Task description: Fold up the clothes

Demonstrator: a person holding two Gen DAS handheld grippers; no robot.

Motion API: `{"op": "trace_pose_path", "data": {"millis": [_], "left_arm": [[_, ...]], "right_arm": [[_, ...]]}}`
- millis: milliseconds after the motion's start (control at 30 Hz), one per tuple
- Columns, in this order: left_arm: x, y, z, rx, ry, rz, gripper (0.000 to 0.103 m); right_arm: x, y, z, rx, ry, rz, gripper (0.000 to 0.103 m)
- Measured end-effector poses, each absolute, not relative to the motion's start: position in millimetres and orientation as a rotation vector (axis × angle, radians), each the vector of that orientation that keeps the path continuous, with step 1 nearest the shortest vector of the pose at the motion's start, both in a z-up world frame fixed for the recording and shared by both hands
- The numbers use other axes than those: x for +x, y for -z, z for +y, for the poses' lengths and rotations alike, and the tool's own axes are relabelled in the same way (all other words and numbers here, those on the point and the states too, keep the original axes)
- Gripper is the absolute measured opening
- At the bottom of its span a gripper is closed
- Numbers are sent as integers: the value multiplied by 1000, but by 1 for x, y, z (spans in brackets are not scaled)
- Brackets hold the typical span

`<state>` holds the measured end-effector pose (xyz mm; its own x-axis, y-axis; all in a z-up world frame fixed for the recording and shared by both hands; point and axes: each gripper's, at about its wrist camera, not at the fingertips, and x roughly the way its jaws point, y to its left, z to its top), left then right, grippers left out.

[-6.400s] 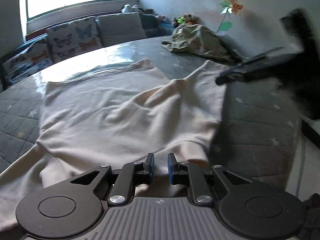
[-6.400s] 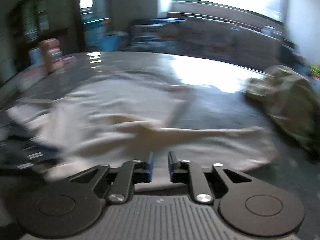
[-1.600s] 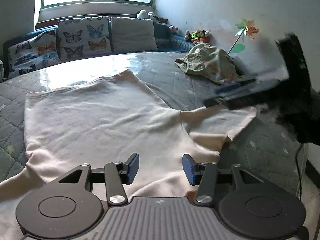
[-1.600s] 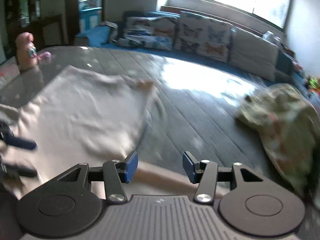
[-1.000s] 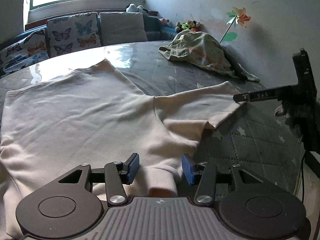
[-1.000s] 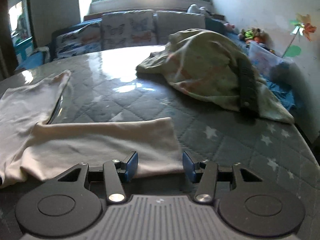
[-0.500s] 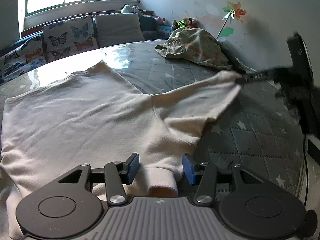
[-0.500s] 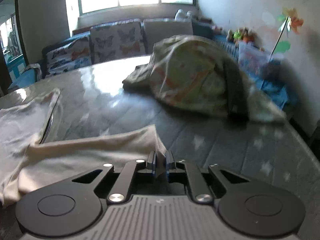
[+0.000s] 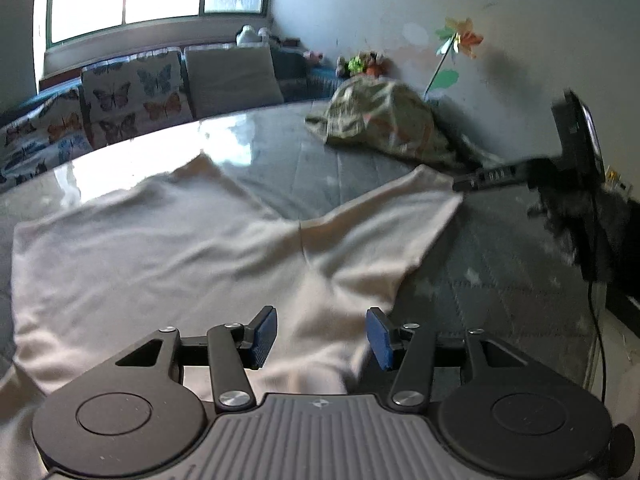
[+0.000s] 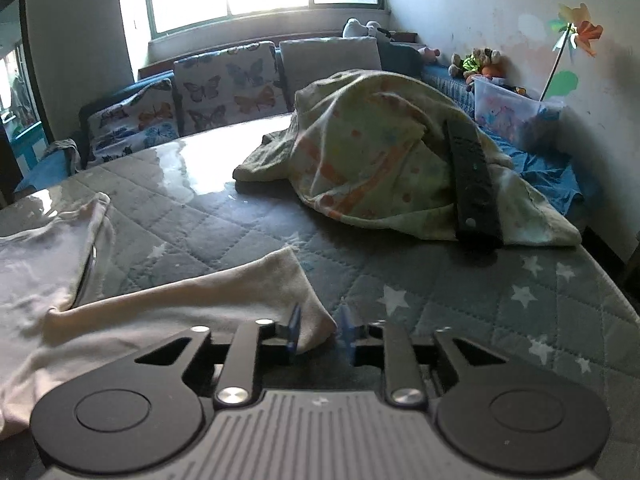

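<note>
A cream shirt (image 9: 160, 248) lies spread flat on the grey quilted mattress (image 9: 500, 280). Its right sleeve (image 9: 392, 224) stretches out toward the wall. My left gripper (image 9: 321, 338) is open above the shirt's side, just below the armpit, with cloth under the gap. In the left wrist view my right gripper (image 9: 460, 186) sits at the sleeve's cuff. Seen from its own camera, my right gripper (image 10: 320, 334) has its jaws partly apart. The cuff corner of the sleeve (image 10: 224, 292) lies loose between them, and a gap shows beside the right pad.
A heap of floral cloth (image 10: 380, 152) with a black strip (image 10: 474, 188) on it lies at the far right of the mattress (image 10: 440, 300). Butterfly cushions (image 10: 224, 84) line the back. A plastic box (image 10: 508, 104) stands by the wall. The mattress edge drops off at the right.
My right gripper was shut on the sleeve cuff half a second ago and its jaws have since parted. The sleeve is now pulled out straighter. My left gripper stays open and has shifted slightly.
</note>
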<state>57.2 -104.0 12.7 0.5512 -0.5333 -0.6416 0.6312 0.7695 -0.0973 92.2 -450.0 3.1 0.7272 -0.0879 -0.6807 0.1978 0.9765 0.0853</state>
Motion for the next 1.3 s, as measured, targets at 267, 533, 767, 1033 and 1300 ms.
{"op": "trace_pose_path", "data": {"millis": [267,533,767,1033,1300], "left_arm": [[72,-10,-109,139,650,719,52],[68,8,-121,179,679,762,52],[66,7,-117,162,685,752,53],[60,-13,-73,107,620,698,53],[48,-16,-14,41,505,689,55]], "right_arm": [[91,5,-445,177,154,749,16],[87,-22,-444,208,141,660,7],[85,-80,-414,181,19,557,7],[86,-129,-334,81,-195,490,7],[89,-135,-233,-24,-402,504,7]]}}
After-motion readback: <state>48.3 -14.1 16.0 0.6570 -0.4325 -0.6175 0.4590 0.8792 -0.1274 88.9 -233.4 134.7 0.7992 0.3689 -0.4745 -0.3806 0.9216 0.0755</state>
